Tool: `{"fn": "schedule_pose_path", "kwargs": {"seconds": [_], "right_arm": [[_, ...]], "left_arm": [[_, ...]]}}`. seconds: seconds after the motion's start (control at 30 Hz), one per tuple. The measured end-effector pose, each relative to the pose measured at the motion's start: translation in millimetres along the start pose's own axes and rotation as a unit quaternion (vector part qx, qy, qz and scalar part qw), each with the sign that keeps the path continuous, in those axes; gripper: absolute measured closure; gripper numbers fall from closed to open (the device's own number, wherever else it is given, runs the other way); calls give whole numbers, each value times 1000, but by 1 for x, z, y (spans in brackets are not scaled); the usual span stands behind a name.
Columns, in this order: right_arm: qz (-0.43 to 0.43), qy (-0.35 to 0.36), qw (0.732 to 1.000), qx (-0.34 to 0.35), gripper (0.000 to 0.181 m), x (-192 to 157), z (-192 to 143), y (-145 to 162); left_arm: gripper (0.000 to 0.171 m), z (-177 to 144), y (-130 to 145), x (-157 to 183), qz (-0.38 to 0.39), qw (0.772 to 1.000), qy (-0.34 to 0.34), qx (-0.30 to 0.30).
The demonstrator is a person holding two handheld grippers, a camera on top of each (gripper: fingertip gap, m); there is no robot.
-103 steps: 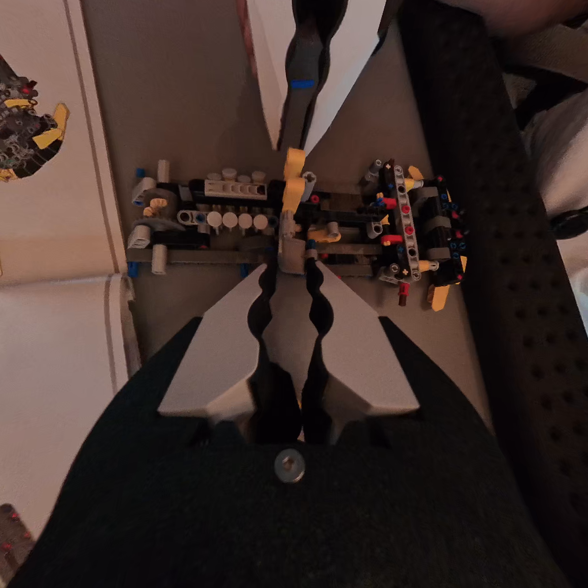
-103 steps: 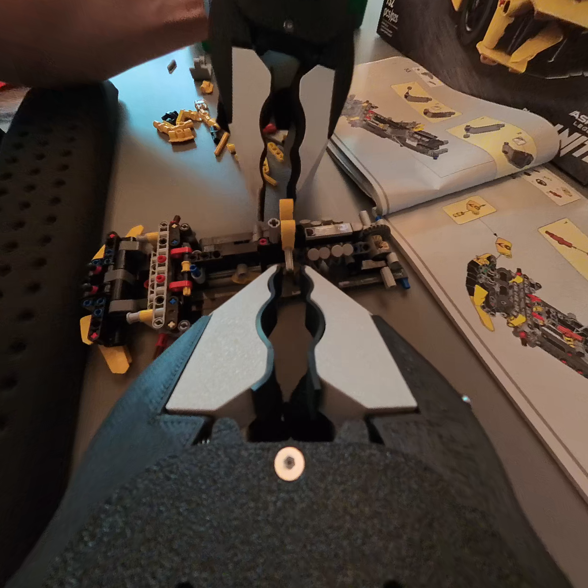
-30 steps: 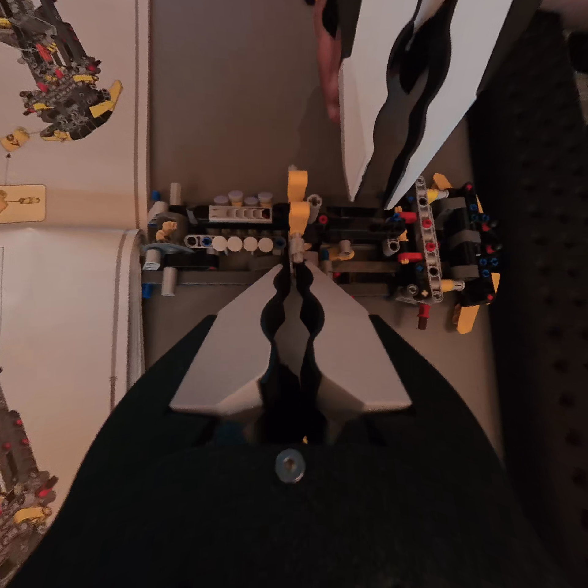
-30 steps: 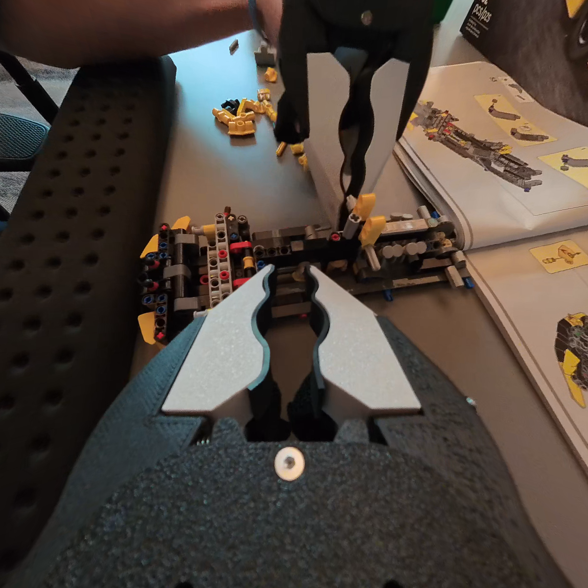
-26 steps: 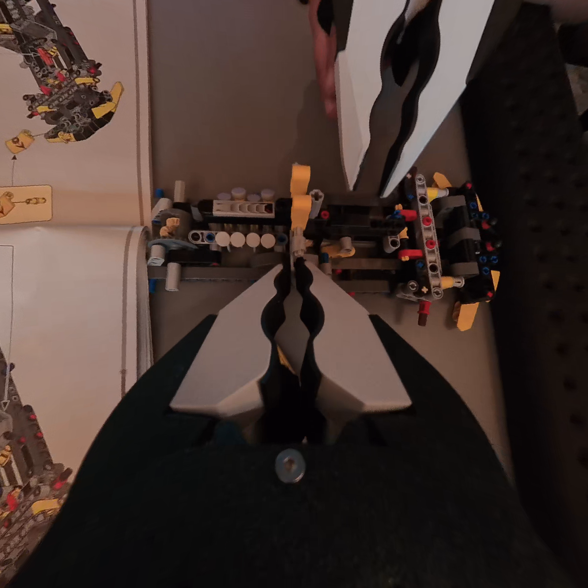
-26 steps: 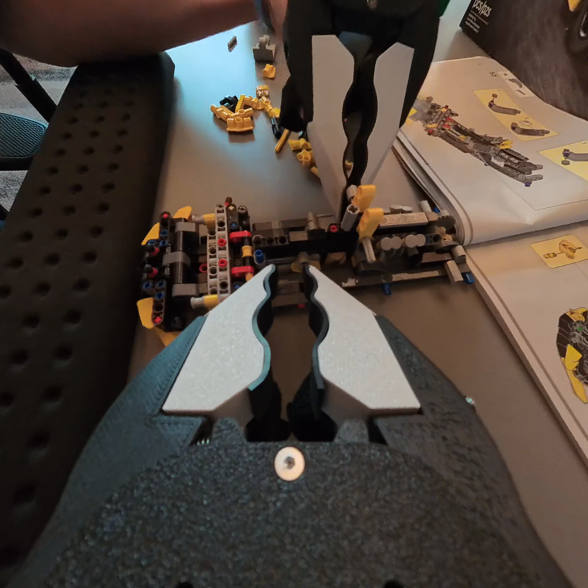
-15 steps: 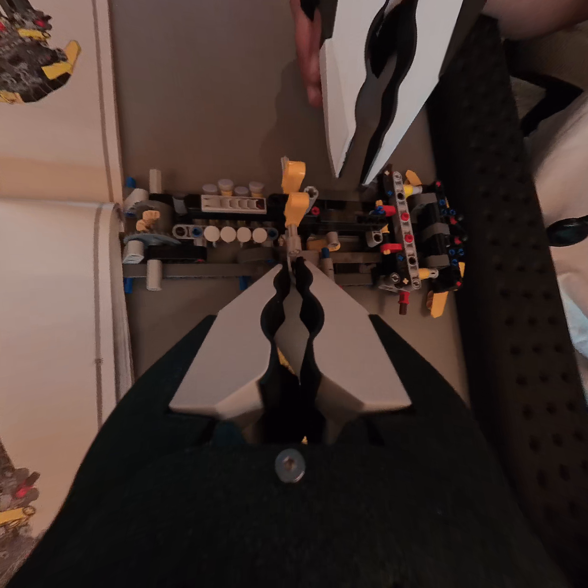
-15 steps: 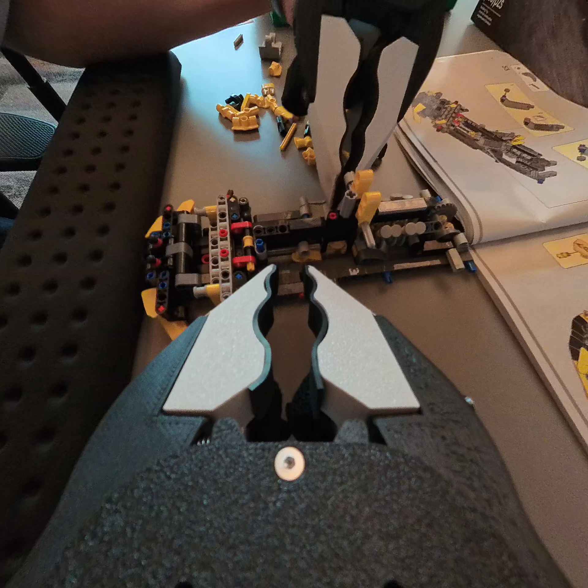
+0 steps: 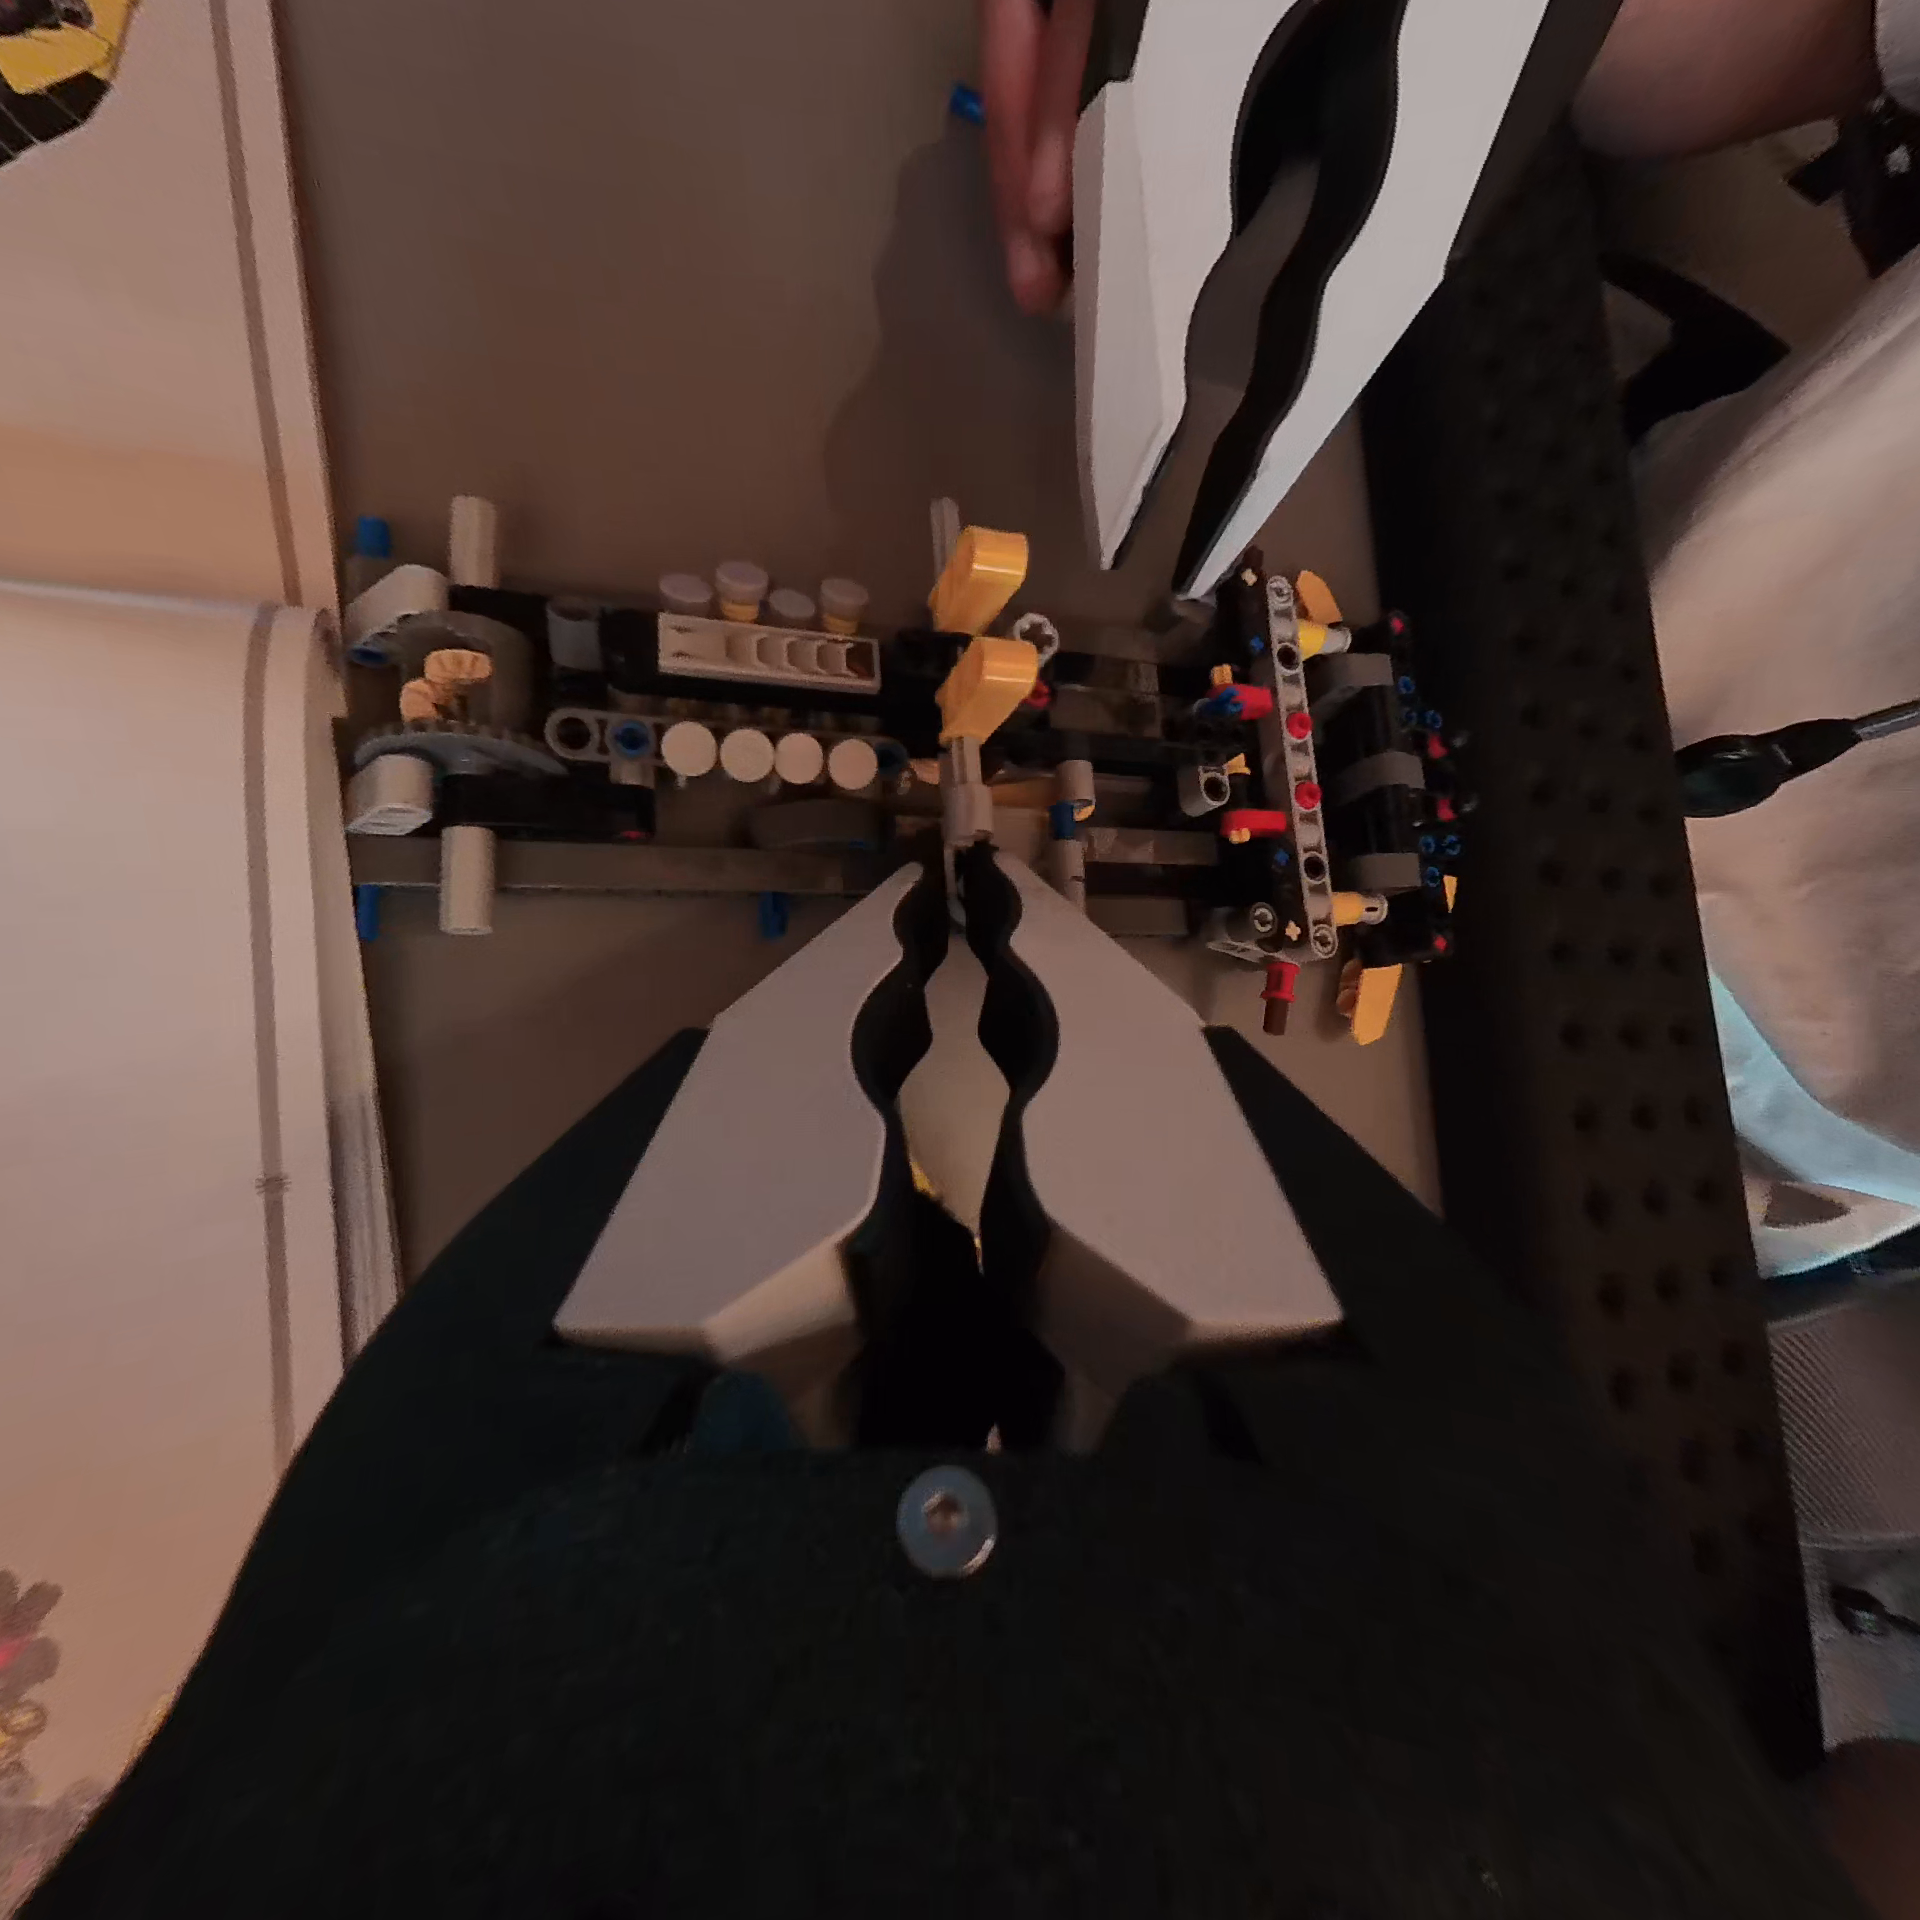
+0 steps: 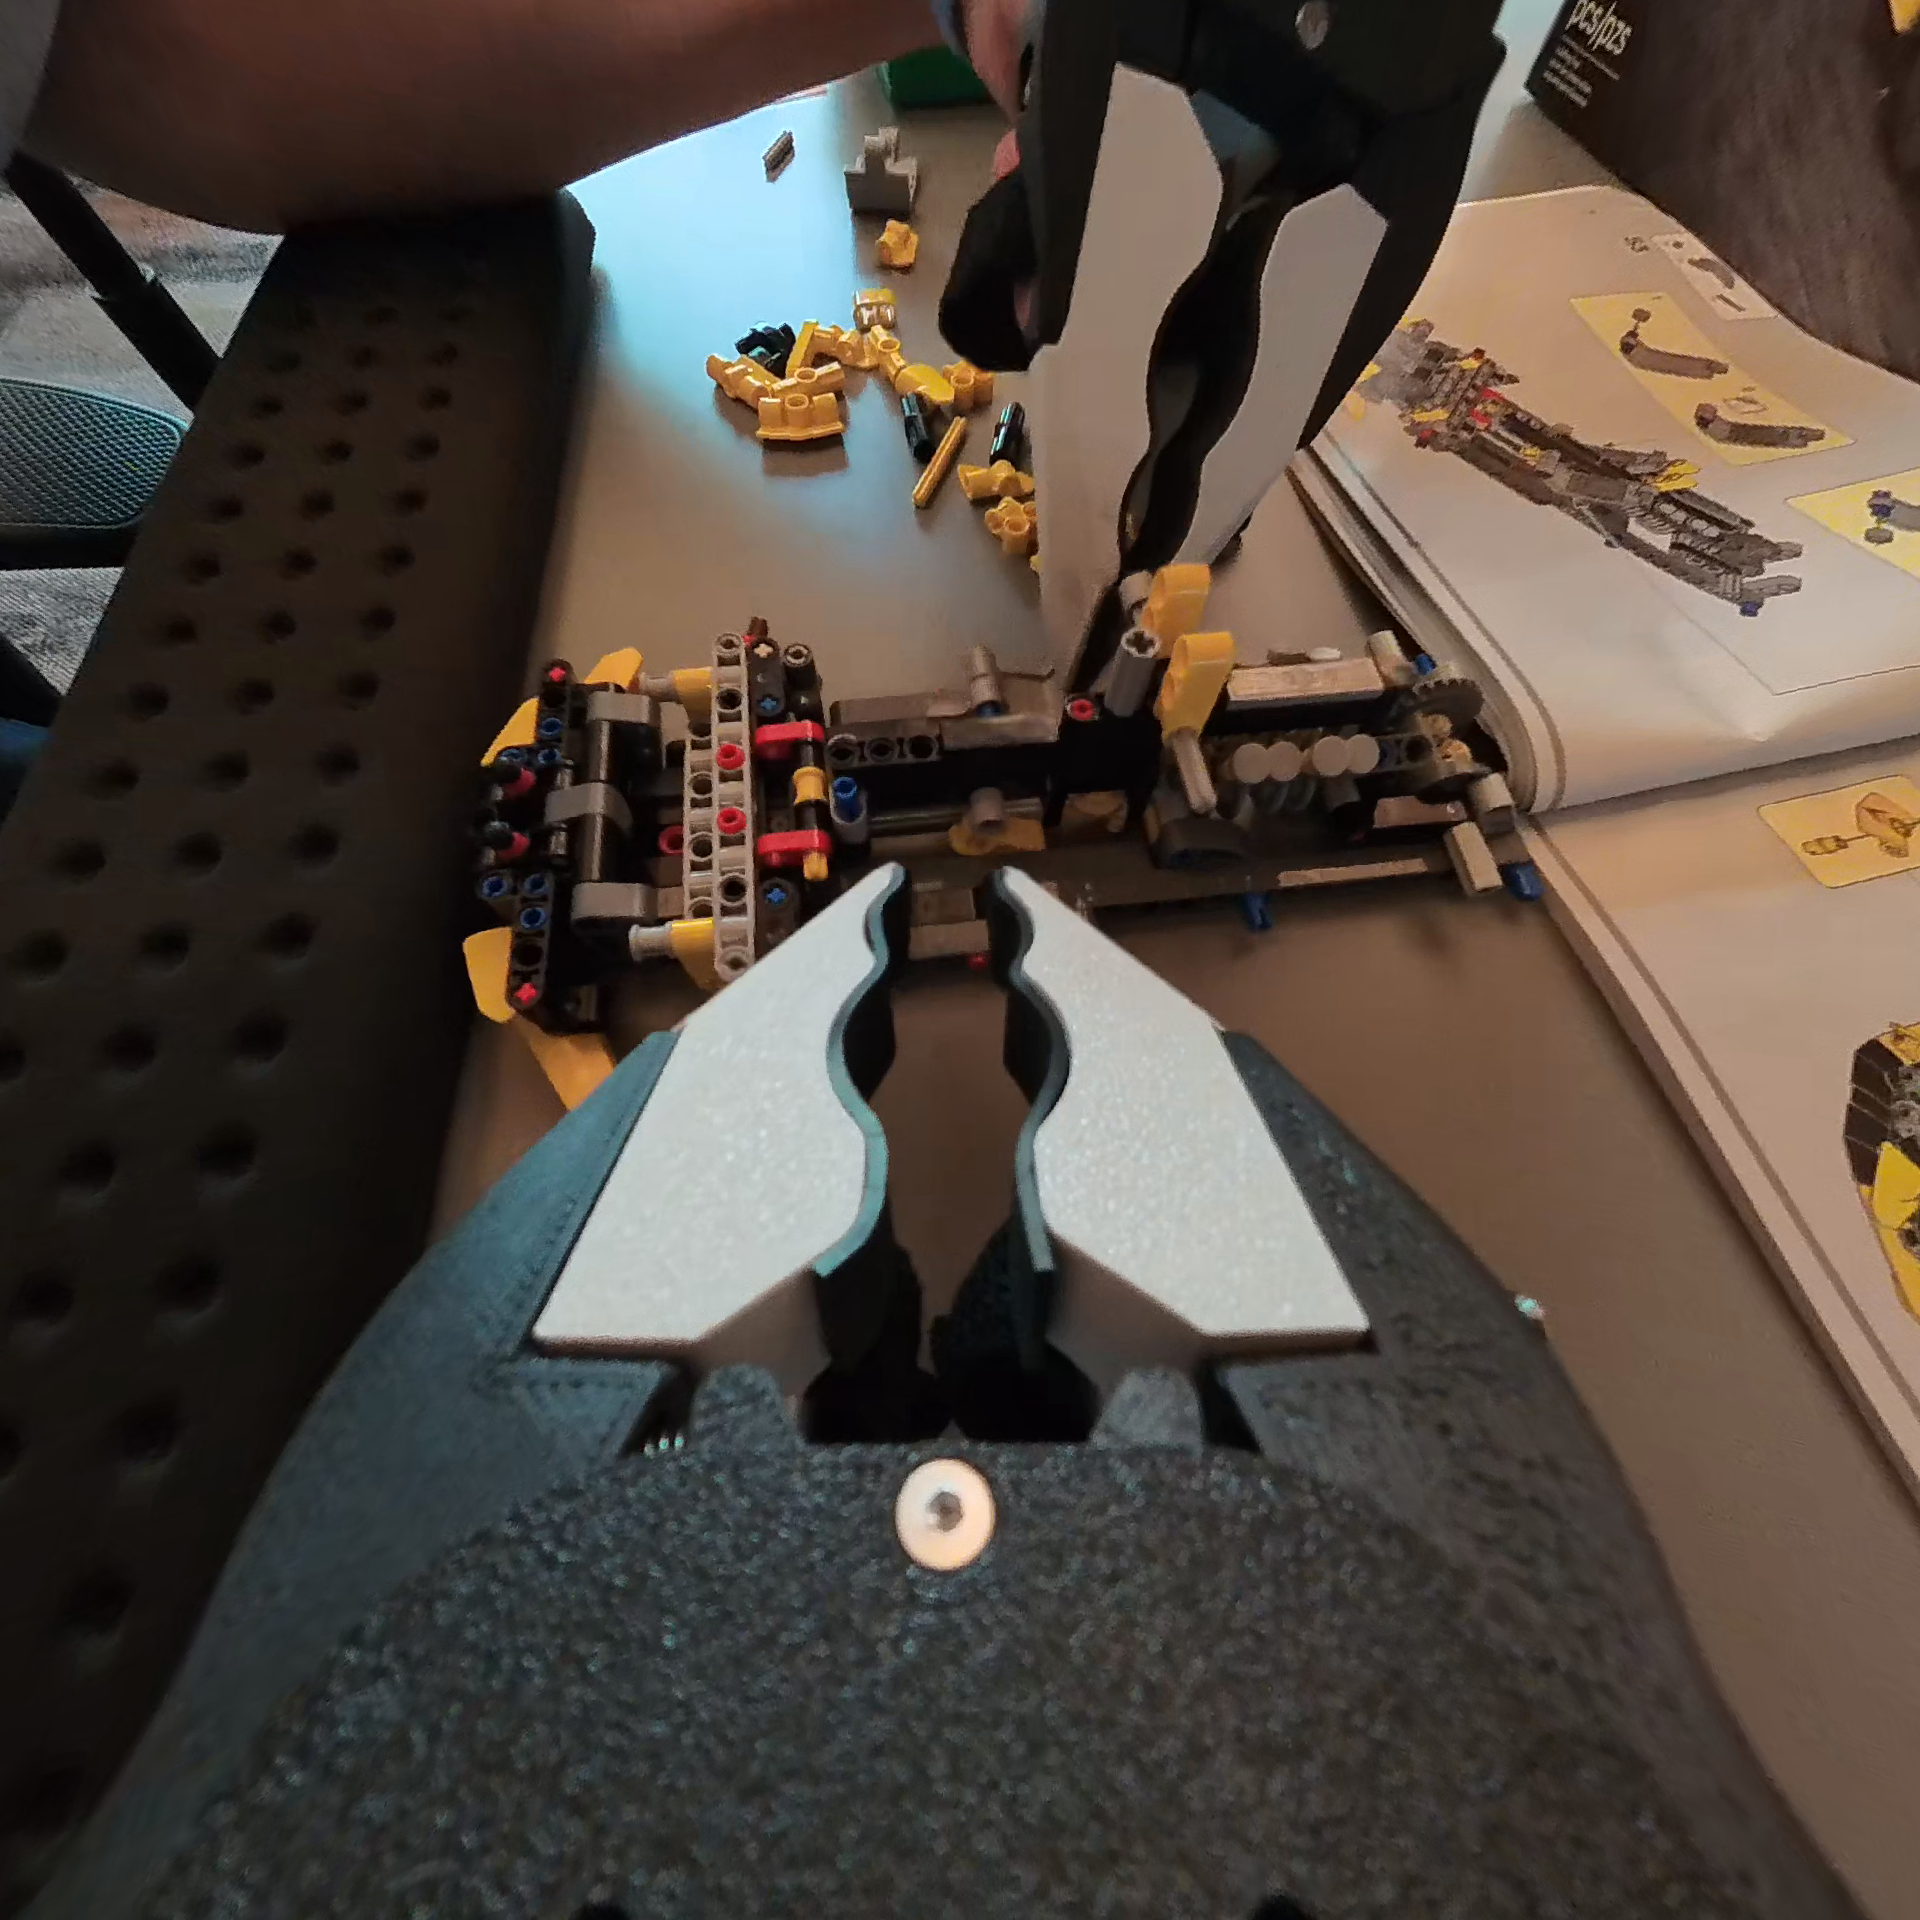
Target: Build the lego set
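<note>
At the middle of the long Lego model (image 9: 894, 748), the left gripper (image 9: 961, 873) has its fingertips pinched on a thin light-grey rod (image 9: 966, 800) that stands up from the model and carries two yellow pieces (image 9: 987, 681). Its jaws are nearly together, with only the rod between them. On the opposite long side of the model, the right gripper (image 10: 945, 883) stands with its jaws a narrow gap apart and nothing between them; its tips reach the dark bottom beam of the model, though whether they touch it cannot be told. From the left wrist view the right gripper (image 9: 1164, 582) points down just beside the grey holed beam (image 9: 1294, 758) near the model's crowded end.

The model lies lengthwise on the grey table (image 10: 727, 561), close to its near edge. One end, set with red and blue pins, rests against a black perforated bar (image 10: 208, 727) at the table's side. The other end, with a gear, touches an open instruction booklet (image 10: 1662, 582) spread toward the far corner. Loose yellow and black pieces (image 10: 831, 384) lie scattered behind the model, toward the table's far edge. A bare forearm (image 10: 416, 94) crosses above the bar.
</note>
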State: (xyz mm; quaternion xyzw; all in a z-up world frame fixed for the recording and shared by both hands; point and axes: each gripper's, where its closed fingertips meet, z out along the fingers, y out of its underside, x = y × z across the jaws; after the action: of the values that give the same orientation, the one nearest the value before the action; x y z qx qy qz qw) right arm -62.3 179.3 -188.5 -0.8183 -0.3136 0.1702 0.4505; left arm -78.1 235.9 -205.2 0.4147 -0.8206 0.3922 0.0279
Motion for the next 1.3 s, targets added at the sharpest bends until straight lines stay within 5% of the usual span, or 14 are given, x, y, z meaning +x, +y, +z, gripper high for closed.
{"fn": "schedule_pose_path", "kwargs": {"seconds": [0.57,0.8,0.97,1.07,1.3], "right_arm": [[79,-16,997,7,155,0,15,-9],[121,-27,992,17,150,-9,8,-8],[215,42,975,34,142,-3,4,-14],[307,97,946,41,139,-6,7,-16],[339,202,919,-20,122,-5,21,0]], "left_arm": [[170,8,-7,2,9,1000,-21,15],[151,4,-4,5,27,998,-56,14],[147,-24,-3,12,-27,989,-133,57],[157,-27,2,13,-97,962,-234,100],[163,2,0,32,-125,960,-202,150]]}}
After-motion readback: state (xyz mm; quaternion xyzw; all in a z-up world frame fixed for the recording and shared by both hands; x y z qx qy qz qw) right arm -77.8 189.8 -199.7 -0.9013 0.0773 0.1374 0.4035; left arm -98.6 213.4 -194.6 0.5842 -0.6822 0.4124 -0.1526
